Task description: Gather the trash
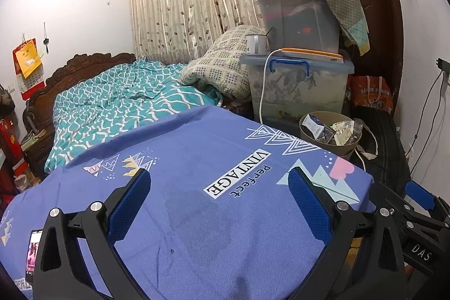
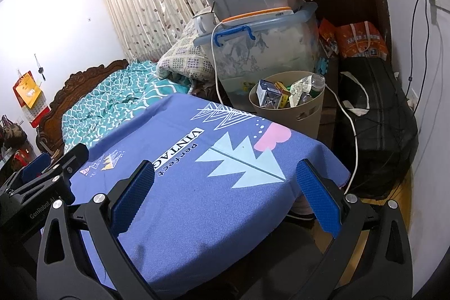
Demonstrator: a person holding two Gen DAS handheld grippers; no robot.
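We log both tongs, left (image 1: 219, 204) and right (image 2: 225, 196), spread wide and empty over the blue-clothed counter (image 2: 197, 215). The trash bin (image 2: 289, 114), full, stands upper right of frame, nearer our right tongs.

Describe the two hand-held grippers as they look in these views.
Both match: the left hand-held gripper and the right hand-held gripper have black skeletal frames with silver bolts and two fingers faced with textured blue pads. White lettering marks the bodies: "DAS" on the right one, "GenRobot.AI" on the left. No sleeves or cables show.
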